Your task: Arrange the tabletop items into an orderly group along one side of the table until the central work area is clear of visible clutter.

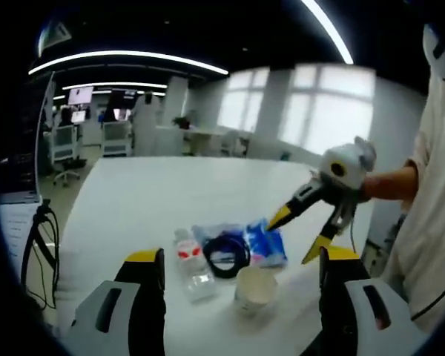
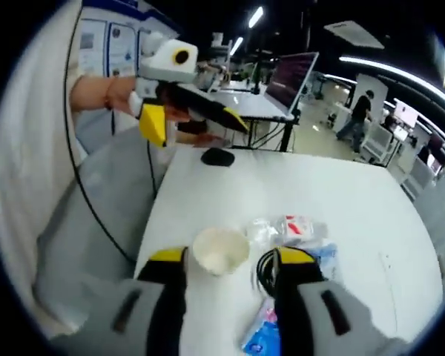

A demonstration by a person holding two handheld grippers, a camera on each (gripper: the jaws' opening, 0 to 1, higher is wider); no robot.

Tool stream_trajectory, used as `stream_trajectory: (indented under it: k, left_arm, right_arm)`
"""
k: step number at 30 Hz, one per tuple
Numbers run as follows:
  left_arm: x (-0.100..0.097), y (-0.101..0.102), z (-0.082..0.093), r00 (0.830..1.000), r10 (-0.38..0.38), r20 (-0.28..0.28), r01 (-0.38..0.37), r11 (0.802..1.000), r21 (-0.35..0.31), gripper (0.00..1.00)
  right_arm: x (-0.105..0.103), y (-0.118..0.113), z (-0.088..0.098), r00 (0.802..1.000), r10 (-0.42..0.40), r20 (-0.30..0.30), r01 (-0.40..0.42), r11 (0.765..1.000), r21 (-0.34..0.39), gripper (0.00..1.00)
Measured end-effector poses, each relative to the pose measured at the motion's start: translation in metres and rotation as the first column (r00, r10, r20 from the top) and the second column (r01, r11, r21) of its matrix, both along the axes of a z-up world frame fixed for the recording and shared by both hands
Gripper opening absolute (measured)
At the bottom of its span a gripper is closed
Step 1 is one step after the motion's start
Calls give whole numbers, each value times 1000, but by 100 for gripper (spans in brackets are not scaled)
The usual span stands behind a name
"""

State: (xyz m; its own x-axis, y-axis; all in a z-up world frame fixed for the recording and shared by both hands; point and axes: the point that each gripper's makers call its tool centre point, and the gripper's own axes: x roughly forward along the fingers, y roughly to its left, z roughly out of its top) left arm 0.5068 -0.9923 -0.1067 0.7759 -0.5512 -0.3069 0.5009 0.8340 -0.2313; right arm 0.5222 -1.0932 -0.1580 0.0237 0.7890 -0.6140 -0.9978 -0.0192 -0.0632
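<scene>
Your items sit bunched together near your edge of the white surface [image 1: 170,193]. The paper cup [image 1: 255,288] stands upright and open-mouthed, closest to you. Just behind it lies a coil of dark cable [image 1: 227,254], resting on a blue-and-white packet [image 1: 268,245]. Beside the coil lies a clear plastic bottle [image 1: 188,259] with a red-and-white label, on its side; whether it touches the cup you cannot tell through the blur.

In the right gripper view the same cluster appears: the cup [image 2: 220,250] between your jaws, the cable [image 2: 265,268] partly hidden behind the right jaw, the bottle [image 2: 285,228] beyond, the packet [image 2: 265,337] low near the tool. A dark mouse-like object [image 2: 218,156] lies well apart at the far edge of the surface [image 2: 356,200].

Your left tool [image 1: 241,278] is open, its jaws spread wide and holding nothing, hovering short of the cup. Your right tool [image 2: 230,278] is likewise open and empty, with the cup standing between the jaws but not touched by them. In the left gripper view the right tool [image 1: 300,239] hangs above the packet with its yellow tips apart.

Your pale sleeve and forearm [image 1: 389,182] show at the side. Behind are office desks with monitors [image 2: 285,78].
</scene>
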Motion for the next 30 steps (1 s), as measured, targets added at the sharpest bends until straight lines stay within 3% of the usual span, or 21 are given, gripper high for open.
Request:
stream_trajectory:
  k: [11, 30]
  left_arm:
    - [4, -18, 9, 1000, -15, 14, 14, 1000, 22, 83]
    - [16, -64, 24, 999, -25, 45, 24, 999, 37, 83]
  right_arm:
    - [24, -28, 14, 993, -117, 1, 117, 992, 56, 49]
    - [76, -88, 27, 958, -286, 11, 283, 952, 116, 50]
